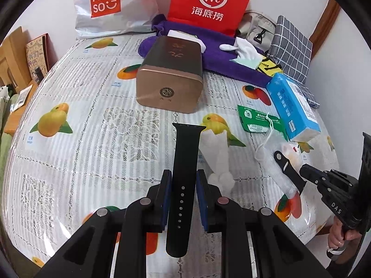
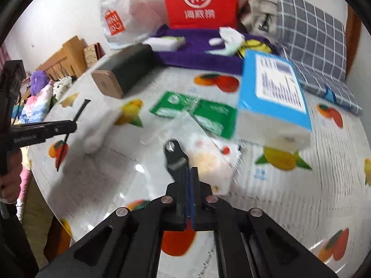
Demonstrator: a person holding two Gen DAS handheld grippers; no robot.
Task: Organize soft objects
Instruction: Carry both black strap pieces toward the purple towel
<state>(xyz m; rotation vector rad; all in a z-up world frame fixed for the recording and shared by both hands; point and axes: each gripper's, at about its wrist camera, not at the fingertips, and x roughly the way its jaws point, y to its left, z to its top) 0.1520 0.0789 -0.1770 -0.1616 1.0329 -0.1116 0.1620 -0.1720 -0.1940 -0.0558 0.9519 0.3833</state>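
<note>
White walls [image 1: 53, 7], wooden furniture [image 2: 69, 53] at left, brown door frame [image 1: 324, 25], fruit-print tablecloth [image 1: 92, 115].

left gripper [image 1: 183, 183]: black angular arms, blue pads, round silver rivets | right gripper [image 2: 188, 180]: same black build, blue pad, white "DAS" lettering on its side | hand [image 1: 339, 236]: ring worn

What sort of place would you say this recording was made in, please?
Most likely a room in someone's home: a table under a fruit-print plastic tablecloth, shop carrier bags propped against the wall, and a wooden bed frame with bedding and soft toys beside it.
</note>
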